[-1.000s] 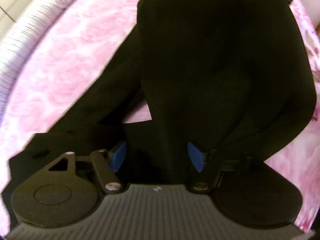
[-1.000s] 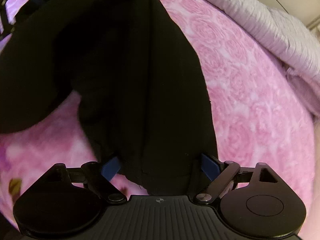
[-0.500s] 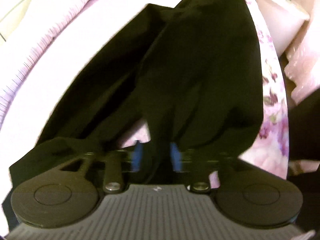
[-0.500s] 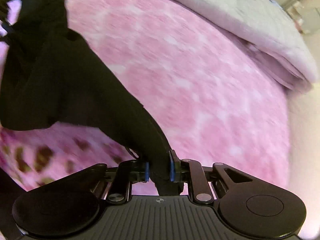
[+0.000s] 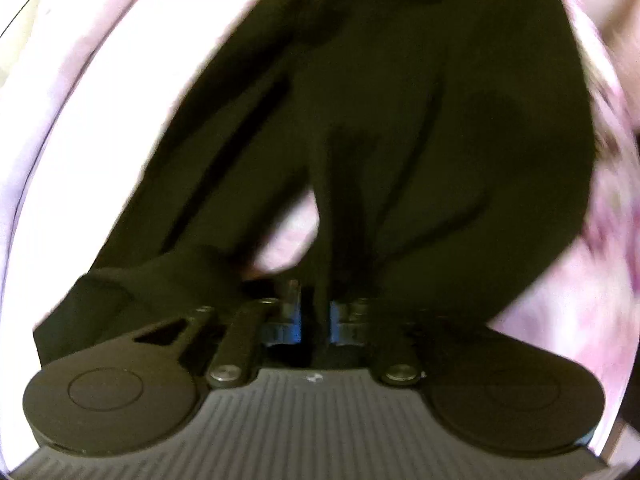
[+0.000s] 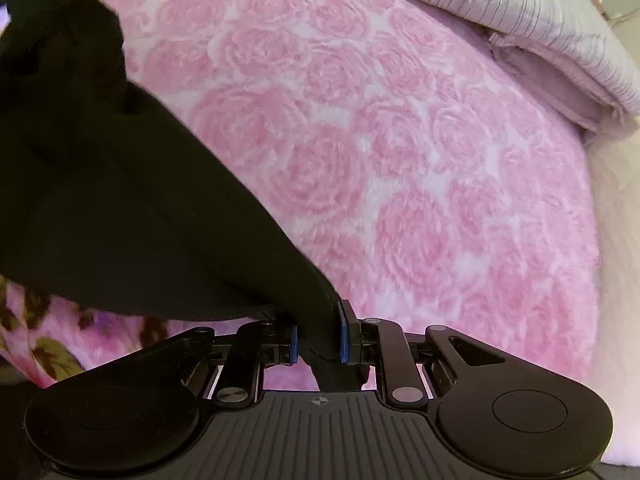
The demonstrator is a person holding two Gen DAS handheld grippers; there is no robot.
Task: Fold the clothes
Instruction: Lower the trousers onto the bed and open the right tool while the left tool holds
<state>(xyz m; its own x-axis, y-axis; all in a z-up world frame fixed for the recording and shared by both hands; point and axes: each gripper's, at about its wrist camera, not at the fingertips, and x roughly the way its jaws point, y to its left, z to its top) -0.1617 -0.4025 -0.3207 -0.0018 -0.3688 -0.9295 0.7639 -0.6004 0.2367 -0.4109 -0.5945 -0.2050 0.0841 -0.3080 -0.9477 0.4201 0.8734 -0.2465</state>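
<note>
- While both pairs of jaws pinch it, we hold the black garment lifted above the bed, toward its left side in the right wrist view.
- Our left hand-held gripper has just been closing; its blue pads now clamp a fold (blurred).
- Our right hand-held gripper grips a bunched edge of it.
- A grey striped quilt lies along the bed's far edge.

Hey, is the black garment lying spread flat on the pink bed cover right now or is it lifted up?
Lifted: the black garment hangs bunched between the right gripper and left gripper, both pinching it above the pink bed cover.
</note>
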